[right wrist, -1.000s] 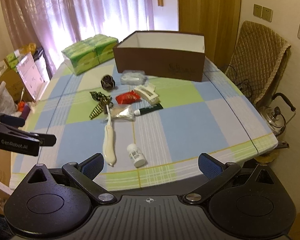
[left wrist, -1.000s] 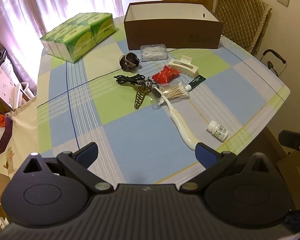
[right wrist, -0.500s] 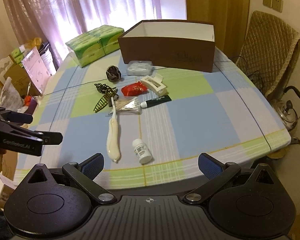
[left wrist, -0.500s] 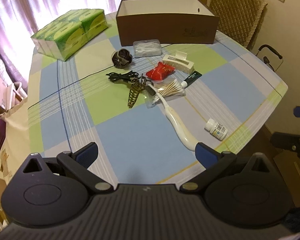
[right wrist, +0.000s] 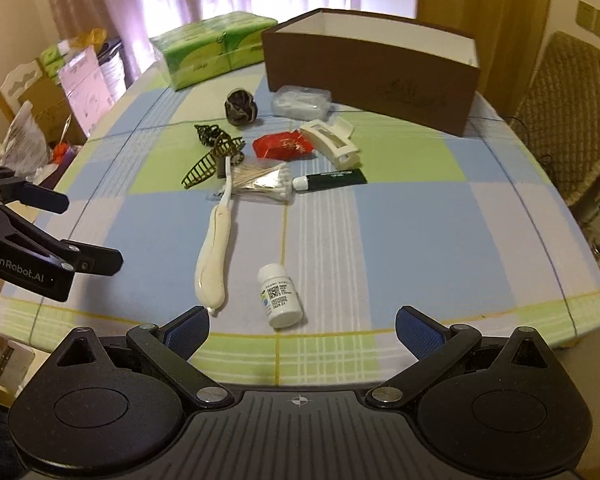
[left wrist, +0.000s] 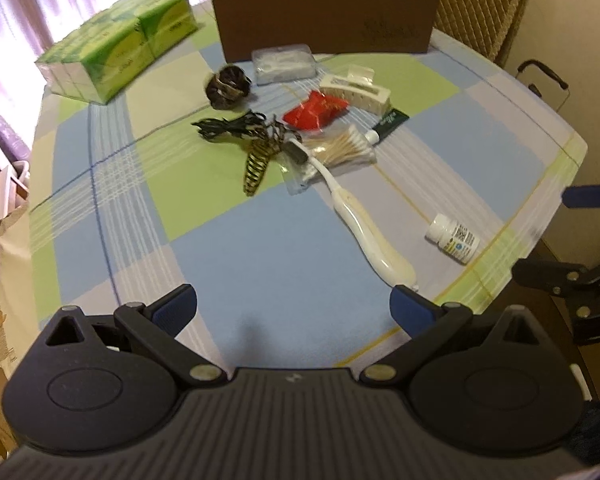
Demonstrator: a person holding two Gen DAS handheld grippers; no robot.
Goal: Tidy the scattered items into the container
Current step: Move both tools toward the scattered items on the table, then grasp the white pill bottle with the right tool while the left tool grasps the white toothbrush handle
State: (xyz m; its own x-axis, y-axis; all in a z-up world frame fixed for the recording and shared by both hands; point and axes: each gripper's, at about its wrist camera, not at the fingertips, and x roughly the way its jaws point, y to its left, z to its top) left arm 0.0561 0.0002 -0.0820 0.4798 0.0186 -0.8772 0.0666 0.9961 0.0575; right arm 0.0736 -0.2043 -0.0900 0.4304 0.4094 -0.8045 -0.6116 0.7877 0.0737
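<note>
A brown open box (right wrist: pixel 372 76) stands at the far side of the checked tablecloth. In front of it lie scattered items: a white pill bottle (right wrist: pixel 280 295), a cream electric toothbrush (right wrist: pixel 214 256), a bag of cotton swabs (right wrist: pixel 264 182), a dark green tube (right wrist: pixel 332 179), a red packet (right wrist: pixel 284 146), a cream hair claw (right wrist: pixel 332 140), a dark hair clip (right wrist: pixel 206 166), a brown scrunchie (right wrist: pixel 241 106) and a clear case (right wrist: pixel 302 102). My right gripper (right wrist: pixel 302 326) is open, just short of the bottle. My left gripper (left wrist: pixel 292 308) is open over the near table, the toothbrush (left wrist: pixel 364 224) handle by its right finger.
Green tissue packs (right wrist: pixel 216 52) sit at the table's back left. A quilted chair (right wrist: pixel 568 120) stands to the right of the table, and bags and boxes (right wrist: pixel 48 108) crowd the floor to the left. A black cable (left wrist: pixel 228 126) lies beside the hair clip.
Both grippers have moved forward and down toward the table, so the items appear larger. The fingers stayed open, and nothing on the table moved.
</note>
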